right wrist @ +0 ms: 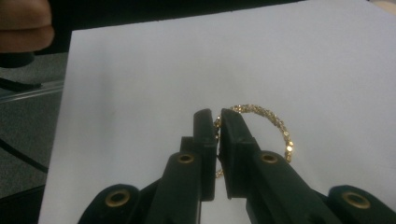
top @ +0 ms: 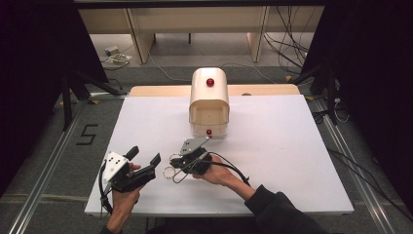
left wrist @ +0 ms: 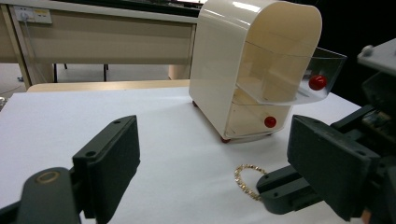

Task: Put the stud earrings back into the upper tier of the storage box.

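A gold bead bracelet (right wrist: 273, 121) hangs just above the white table (top: 272, 146), and my right gripper (right wrist: 218, 123) is shut on its near side. From above, that right gripper (top: 174, 161) points left with the bracelet (top: 169, 172) dangling under its tips. My left gripper (top: 144, 156) is held level beside it, jaws open and nothing between them. Between the jaws of the left gripper (left wrist: 219, 163) I see the bracelet (left wrist: 245, 179) and the cream cabinet (left wrist: 224, 60). The cabinet's clear upper flap (left wrist: 322, 65) with a red knob stands swung out. A lower drawer knob (left wrist: 270, 122) sits below it.
The cream cabinet (top: 209, 97) stands at the far middle of the table, its front facing me. A wooden strip (top: 156, 90) runs along the far edge. Desks and loose cables (top: 287, 48) lie on the floor beyond. A hand (right wrist: 23, 23) shows at the right gripper view's top left.
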